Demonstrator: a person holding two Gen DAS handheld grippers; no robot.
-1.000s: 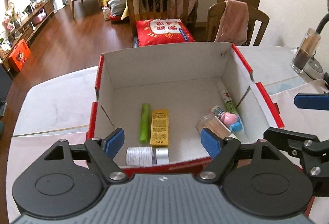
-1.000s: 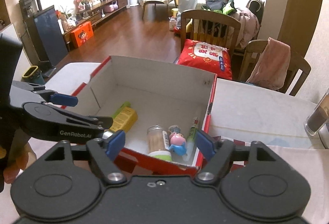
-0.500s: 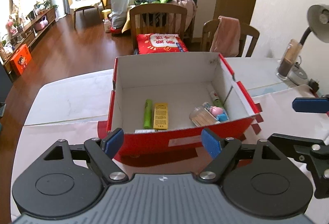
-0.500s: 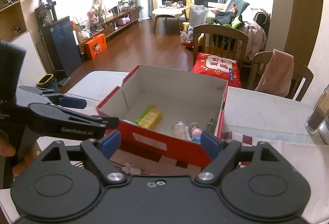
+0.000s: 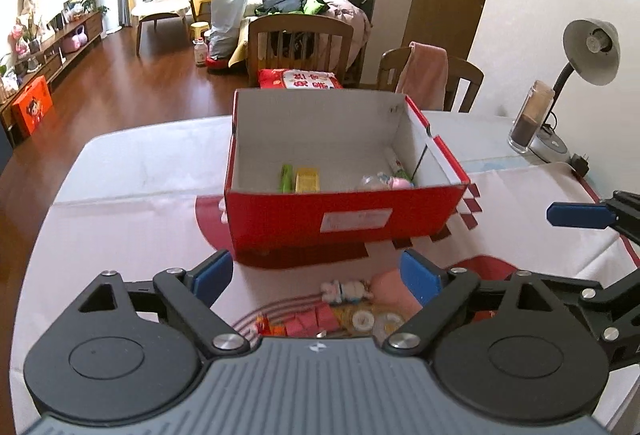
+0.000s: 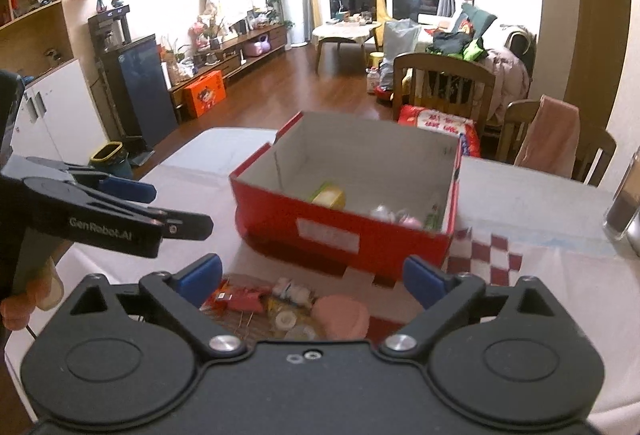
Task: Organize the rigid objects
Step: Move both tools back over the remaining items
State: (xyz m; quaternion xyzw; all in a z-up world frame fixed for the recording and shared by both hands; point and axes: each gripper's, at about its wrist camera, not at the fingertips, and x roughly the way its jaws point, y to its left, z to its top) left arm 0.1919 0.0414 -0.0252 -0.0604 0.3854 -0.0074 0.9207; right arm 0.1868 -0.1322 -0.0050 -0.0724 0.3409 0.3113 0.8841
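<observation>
While both tools hang above the table with nothing held, the left gripper (image 5: 316,273) and right gripper (image 6: 312,275) stand with jaws wide apart. Red box (image 5: 344,215) sits mid-frame in both views, already holding a green tube (image 5: 285,177), yellow carton (image 5: 307,180) and a few small pieces at its right side. Loose clutter lies low in frame, just ahead of the fingers: pink round item (image 6: 340,317), small figure toy (image 5: 346,291), tape rolls (image 6: 286,321). Likely next: pick from this pile. Best to come straight down on one piece, straddle it fully, avoid nudging neighbours
</observation>
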